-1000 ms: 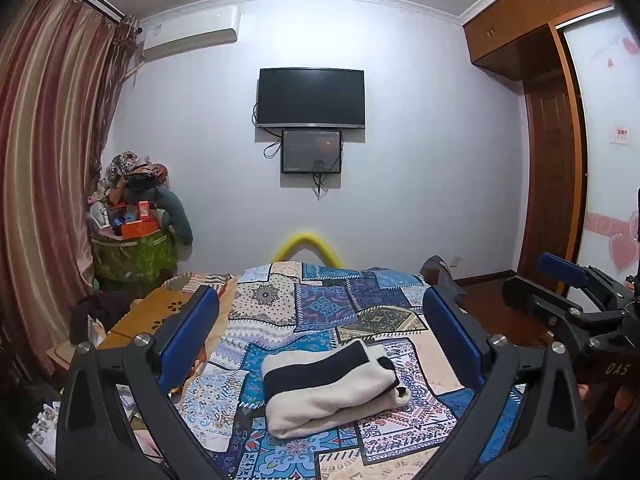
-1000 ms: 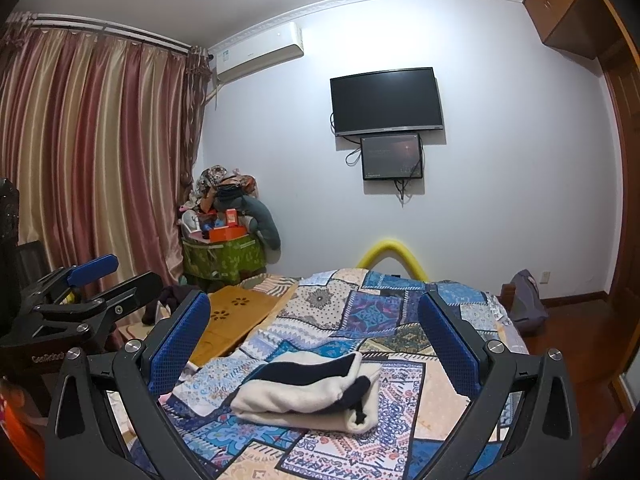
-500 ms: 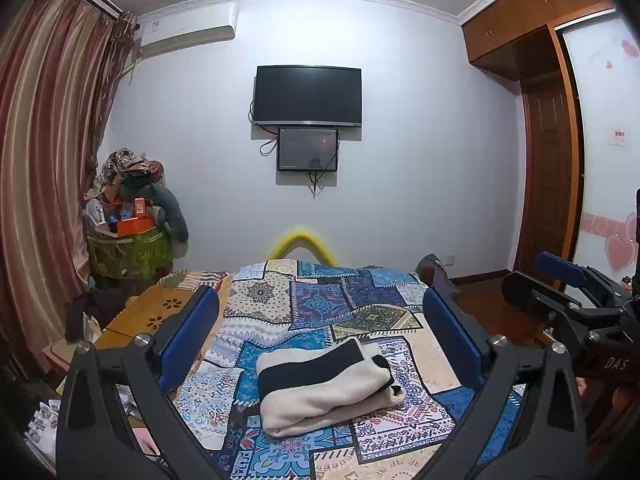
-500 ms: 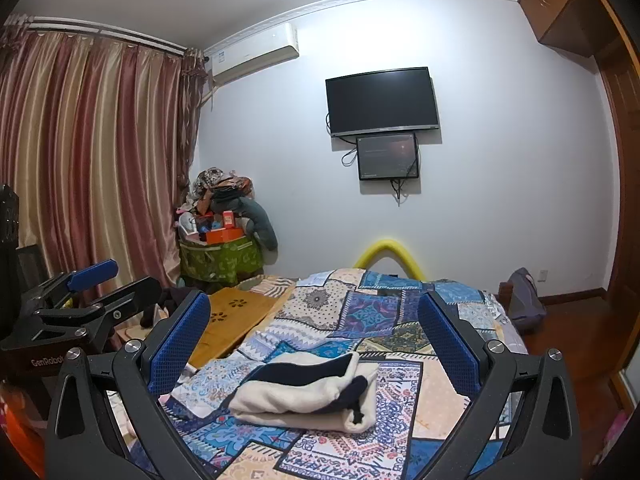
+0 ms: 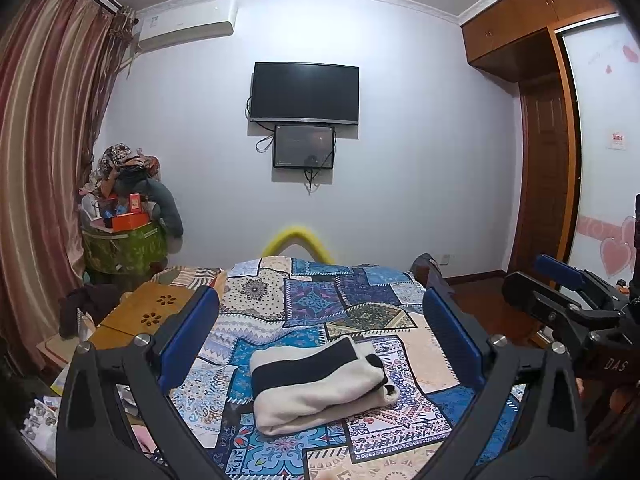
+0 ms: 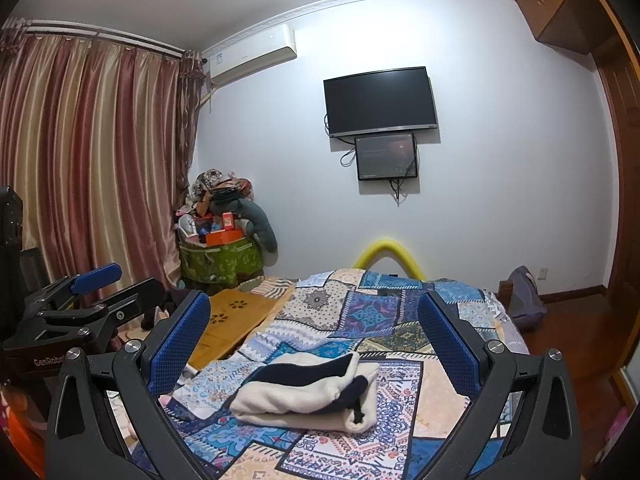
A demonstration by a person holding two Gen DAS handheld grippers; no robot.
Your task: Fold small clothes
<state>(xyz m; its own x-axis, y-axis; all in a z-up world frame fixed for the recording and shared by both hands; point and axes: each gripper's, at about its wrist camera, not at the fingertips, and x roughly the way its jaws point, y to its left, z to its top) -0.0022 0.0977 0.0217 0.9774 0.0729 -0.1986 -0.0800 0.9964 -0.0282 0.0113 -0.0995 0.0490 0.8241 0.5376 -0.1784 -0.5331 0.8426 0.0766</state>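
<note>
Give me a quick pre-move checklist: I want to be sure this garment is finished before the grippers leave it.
1. Cream and black garment folded into a compact bundle: ok.
2. Bundle resting fully on the patchwork quilt: ok.
3. Left gripper open, clear of the fabric: ok.
4. Right gripper open, clear of the fabric: ok.
5. More clothes waiting to be folded: cannot tell.

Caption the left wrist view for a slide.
Open left hand-held gripper held above a folded cream-and-black garment on the patchwork bedspread.
</note>
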